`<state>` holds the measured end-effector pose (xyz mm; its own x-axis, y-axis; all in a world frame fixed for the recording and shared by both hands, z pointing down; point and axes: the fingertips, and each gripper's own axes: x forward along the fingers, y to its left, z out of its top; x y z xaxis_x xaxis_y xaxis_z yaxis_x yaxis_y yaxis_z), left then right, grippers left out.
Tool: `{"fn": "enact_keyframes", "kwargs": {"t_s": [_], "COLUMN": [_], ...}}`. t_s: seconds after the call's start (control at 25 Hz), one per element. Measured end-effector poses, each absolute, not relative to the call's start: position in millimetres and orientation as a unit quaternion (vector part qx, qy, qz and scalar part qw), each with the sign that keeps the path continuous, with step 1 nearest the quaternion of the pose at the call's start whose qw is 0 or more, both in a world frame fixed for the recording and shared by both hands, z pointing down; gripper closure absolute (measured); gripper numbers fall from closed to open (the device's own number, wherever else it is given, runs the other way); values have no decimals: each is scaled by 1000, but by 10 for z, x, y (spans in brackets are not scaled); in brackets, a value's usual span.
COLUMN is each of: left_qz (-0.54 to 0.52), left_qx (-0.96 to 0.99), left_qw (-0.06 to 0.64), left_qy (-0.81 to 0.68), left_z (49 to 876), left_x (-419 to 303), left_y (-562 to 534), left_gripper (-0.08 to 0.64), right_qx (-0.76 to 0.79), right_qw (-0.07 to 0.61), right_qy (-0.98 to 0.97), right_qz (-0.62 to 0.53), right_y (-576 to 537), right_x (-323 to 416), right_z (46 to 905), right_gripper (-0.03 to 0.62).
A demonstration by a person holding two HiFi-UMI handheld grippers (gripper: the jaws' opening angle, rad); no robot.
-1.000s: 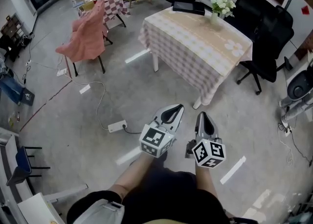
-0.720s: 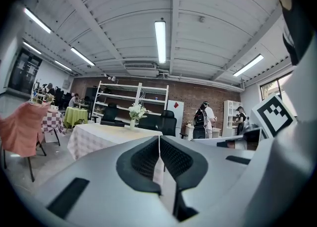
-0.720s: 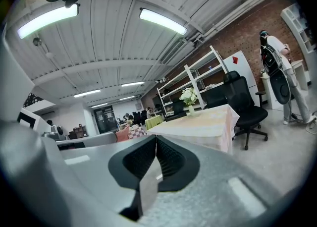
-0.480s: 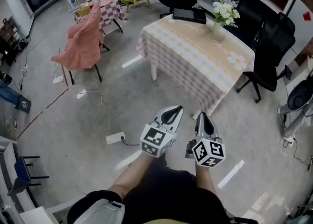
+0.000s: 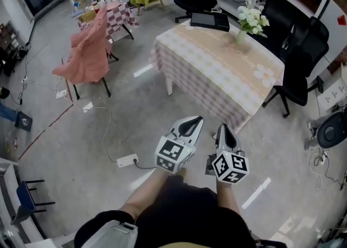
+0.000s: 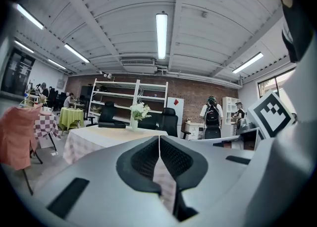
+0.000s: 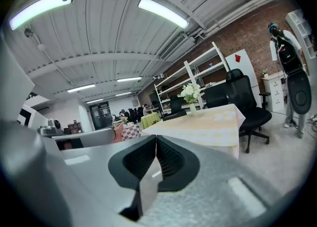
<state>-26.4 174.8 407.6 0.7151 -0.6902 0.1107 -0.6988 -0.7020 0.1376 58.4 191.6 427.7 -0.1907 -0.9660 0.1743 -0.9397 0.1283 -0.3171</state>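
Two tools in use: left grey two-jaw gripper and right grey two-jaw gripper, carried side by side, tips forward. Both fully closed, with black ribbed pads pressed flat together in each gripper view. Nothing clamped on either side; no contact with any object.

Nearest object: rectangular table under a checked beige-and-white cloth, directly ahead of the tips and apart from them. Long axis oblique to the jaw line, running from ahead-left to ahead-right, right end closer. Near corner of the cloth just beyond the right tool's tips in the head view, so nearer to the right tool than to the left.

On the far side of the tabletop: clear vase of white flowers and black flat device. Beyond and to the right: black office chair. Left of the left tool, on the grey floor: white power strip. Far ahead-left: chair draped in pink cloth.

Hidden or unclear:
- Hands, covered by the marker cubes.
- Table leg at the near corner, not visible.
- Type of flat device, not determinable.
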Motion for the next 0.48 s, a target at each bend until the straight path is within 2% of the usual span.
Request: {"fn": "enact_keyframes", "kwargs": {"t_s": [0.48], "left_qz": [28], "left_qx": [928], "left_qw": [75], "left_qy": [-363], "left_z": [4103], "left_x": [-333], "left_y": [1174], "left_gripper": [546], "right_qx": [-634], "right_qw": [29], "right_qy": [756], "right_qz": [-163], "right_y": [1339], "right_x": [414], "right_z": [4314], "right_gripper": [588]}}
